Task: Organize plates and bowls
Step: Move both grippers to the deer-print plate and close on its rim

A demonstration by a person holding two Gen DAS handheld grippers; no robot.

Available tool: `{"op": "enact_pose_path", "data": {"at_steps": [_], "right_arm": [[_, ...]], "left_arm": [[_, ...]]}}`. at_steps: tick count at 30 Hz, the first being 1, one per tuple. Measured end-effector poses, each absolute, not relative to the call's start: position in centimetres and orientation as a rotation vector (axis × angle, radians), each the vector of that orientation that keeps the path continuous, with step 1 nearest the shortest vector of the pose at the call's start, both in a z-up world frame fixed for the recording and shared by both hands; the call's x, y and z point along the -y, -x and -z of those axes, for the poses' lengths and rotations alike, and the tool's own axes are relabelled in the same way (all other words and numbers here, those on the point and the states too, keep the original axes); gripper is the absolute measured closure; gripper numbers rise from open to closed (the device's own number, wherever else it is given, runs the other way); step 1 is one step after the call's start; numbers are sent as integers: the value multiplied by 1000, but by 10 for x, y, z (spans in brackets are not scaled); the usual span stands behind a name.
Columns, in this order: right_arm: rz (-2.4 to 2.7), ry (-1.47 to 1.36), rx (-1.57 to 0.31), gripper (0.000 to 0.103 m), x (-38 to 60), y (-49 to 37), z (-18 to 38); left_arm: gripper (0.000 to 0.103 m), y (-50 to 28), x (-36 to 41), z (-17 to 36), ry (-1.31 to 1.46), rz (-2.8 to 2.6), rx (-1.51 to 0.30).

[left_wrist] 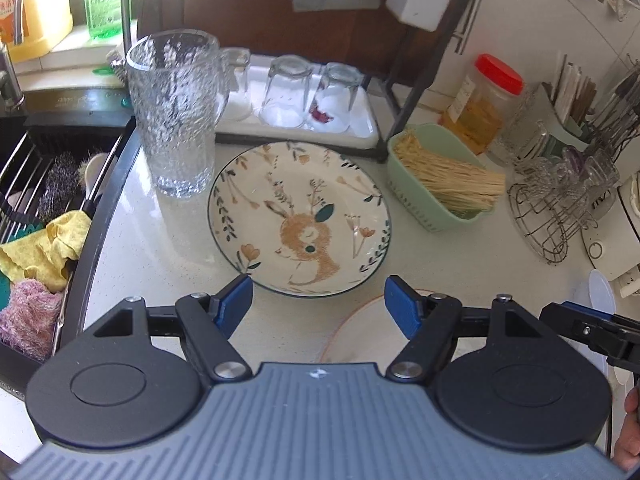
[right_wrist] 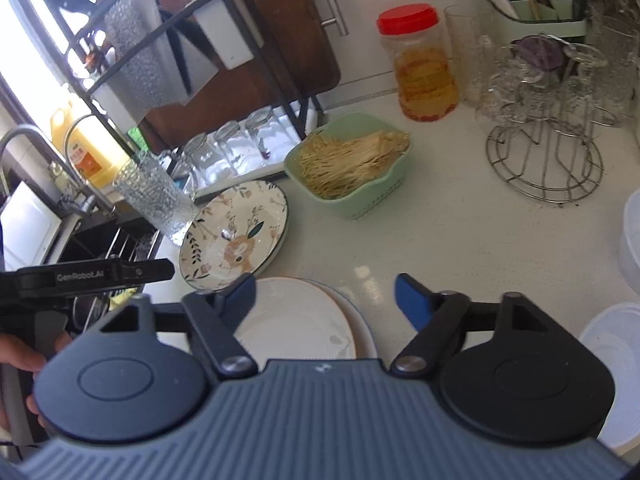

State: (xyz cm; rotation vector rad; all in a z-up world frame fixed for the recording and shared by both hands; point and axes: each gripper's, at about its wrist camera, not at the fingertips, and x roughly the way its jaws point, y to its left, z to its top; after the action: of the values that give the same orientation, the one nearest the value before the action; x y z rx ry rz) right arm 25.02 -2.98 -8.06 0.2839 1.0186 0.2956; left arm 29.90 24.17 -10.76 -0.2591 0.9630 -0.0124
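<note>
Item: my left gripper (left_wrist: 319, 300), jaws spread, holding nothing, above the counter (left_wrist: 160, 240) just short of the deer plate (left_wrist: 298, 218). Item: my right gripper (right_wrist: 325, 302), jaws spread, over the stacked white plates (right_wrist: 296, 320).

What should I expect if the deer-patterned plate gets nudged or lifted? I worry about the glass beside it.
The round glazed deer-patterned ceramic plate looks rigid and likely slippery, so it would probably slide rather than tip on the smooth white countertop. It seems breakable. The tall textured glass pitcher stands right beside its rim, so a push that way might knock it over.
</note>
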Motion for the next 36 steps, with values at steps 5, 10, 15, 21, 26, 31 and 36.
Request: {"op": "enact_pose_path", "data": {"at_steps": [5,10,15,21,26,31,36], "right_arm": [[-326,-291,-1054,47,7,-271,89],[-375,-229,-1076,48,-22,-300,97],[-364,-162,-1123,65,-46,-328,114],[-337,-136,-1182,71,-69,-352,134],[-313,-68,-1191,75,-90,-367,145],[-263,-41,-1214,75,-98,-381,158],[-224,-32,-1230,75,-103,-387,162]], "left_arm": [[27,-313,-258,126,293,-3,-987],[28,-331,-277,141,326,-27,-994],[41,-351,-298,154,386,-38,-1007],[62,-368,-313,164,358,-31,-1012],[74,-385,-331,172,386,-29,-1009],[76,-396,-336,178,397,7,-1014],[76,-402,-347,180,439,0,-1032]]}}
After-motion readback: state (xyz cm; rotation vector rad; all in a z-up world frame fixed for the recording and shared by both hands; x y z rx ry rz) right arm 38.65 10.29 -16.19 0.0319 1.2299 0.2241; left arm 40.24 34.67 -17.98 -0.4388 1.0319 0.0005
